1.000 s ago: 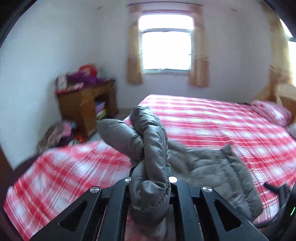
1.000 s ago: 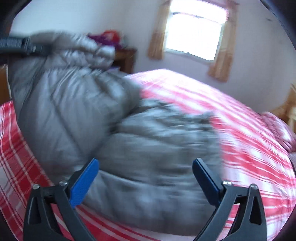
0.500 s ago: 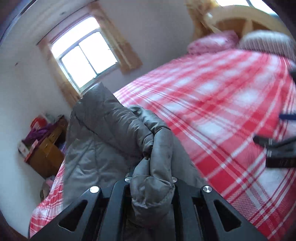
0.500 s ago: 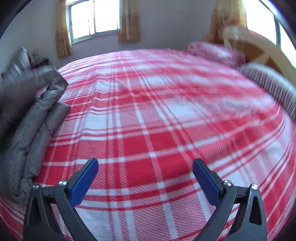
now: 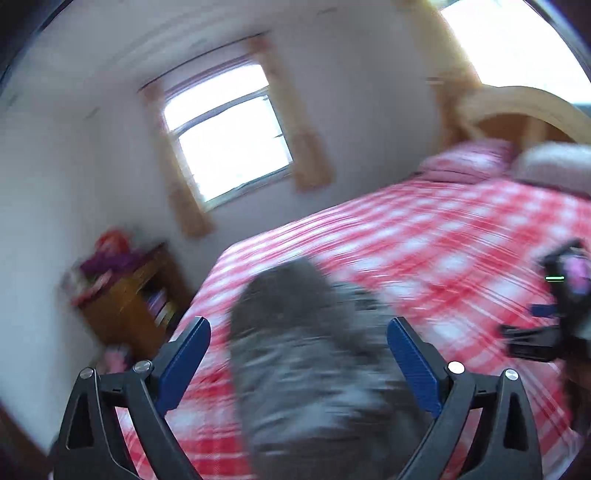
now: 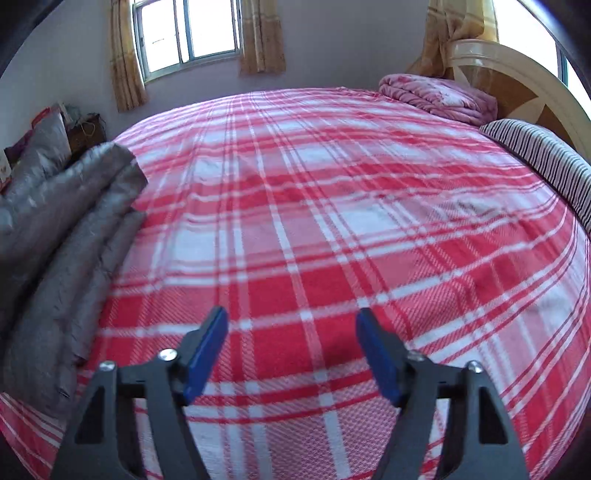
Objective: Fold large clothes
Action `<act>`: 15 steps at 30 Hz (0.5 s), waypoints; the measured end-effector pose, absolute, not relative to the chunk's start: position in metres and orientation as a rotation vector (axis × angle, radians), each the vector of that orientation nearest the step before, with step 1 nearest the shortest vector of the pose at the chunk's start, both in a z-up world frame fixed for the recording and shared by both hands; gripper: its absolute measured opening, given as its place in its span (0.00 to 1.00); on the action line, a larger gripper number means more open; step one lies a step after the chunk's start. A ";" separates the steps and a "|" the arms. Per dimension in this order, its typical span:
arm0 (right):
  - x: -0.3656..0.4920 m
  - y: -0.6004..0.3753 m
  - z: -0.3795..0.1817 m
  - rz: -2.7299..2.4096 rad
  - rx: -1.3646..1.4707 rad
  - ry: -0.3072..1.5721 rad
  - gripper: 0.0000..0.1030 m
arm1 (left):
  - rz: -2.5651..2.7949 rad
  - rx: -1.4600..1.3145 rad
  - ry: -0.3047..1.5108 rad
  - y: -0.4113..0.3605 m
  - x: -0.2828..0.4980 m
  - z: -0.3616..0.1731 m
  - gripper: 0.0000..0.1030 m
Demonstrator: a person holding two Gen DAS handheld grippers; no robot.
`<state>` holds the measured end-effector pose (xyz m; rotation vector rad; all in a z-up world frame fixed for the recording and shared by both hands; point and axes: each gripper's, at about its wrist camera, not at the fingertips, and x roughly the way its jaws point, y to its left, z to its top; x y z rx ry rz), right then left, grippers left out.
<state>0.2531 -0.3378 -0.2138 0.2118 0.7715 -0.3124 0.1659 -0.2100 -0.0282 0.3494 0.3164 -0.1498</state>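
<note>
The grey puffer jacket [image 5: 314, 354] lies bunched on the red-and-white plaid bed [image 6: 332, 229], near the bed's edge on the side of the wooden cabinet [image 5: 129, 306]. In the left wrist view, which is smeared by motion, the left gripper [image 5: 298, 360] has just been opening its jaws; they now stand wide apart, with the jacket showing between and beyond the 2 blue pads, neither of which presses on it. In the right wrist view the jacket [image 6: 55, 240] sits at the left border as a thick roll of folds resting on the bed. The right gripper [image 6: 291, 350] points down at bare plaid cloth well to the side of the jacket; its jaws have just been closing, yet they remain apart with nothing between them but the bedspread below. At the head of the bed a pink quilt [image 6: 439, 96] lies folded beside a striped pillow [image 6: 543, 162], both against the curved wooden headboard [image 6: 517, 77]. A curtained window [image 6: 184, 33] sits in the far wall. The right gripper also shows at the right border of the left wrist view [image 5: 543, 332], blurred.
</note>
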 end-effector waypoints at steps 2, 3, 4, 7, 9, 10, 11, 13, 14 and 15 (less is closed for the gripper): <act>0.257 -0.330 -0.187 -0.294 0.201 0.734 0.66 | 0.051 0.301 0.372 -0.176 0.205 -0.032 0.95; 0.262 -0.321 -0.168 -0.284 0.175 0.706 0.64 | 0.137 0.275 0.410 -0.161 0.225 -0.038 0.95; 0.266 -0.312 -0.151 -0.274 0.151 0.685 0.64 | 0.222 0.220 0.473 -0.139 0.253 -0.046 0.95; 0.291 -0.271 -0.098 -0.232 0.085 0.639 0.56 | 0.402 0.066 0.623 -0.086 0.311 -0.070 0.95; 0.314 -0.234 -0.066 -0.212 0.022 0.614 0.56 | 0.454 -0.050 0.707 -0.059 0.338 -0.087 0.95; 0.326 -0.215 -0.053 -0.192 0.000 0.613 0.56 | 0.454 -0.087 0.723 -0.059 0.346 -0.094 0.95; 0.342 -0.196 -0.043 -0.162 -0.006 0.622 0.56 | 0.451 -0.117 0.740 -0.058 0.352 -0.099 0.95; 0.370 -0.164 -0.036 -0.138 -0.027 0.639 0.56 | 0.419 -0.145 0.749 -0.066 0.363 -0.103 0.95; 0.379 -0.153 -0.036 -0.132 -0.031 0.642 0.56 | 0.402 -0.144 0.751 -0.073 0.367 -0.104 0.95; 0.393 -0.138 -0.040 -0.131 -0.040 0.644 0.56 | 0.392 -0.131 0.750 -0.079 0.371 -0.105 0.95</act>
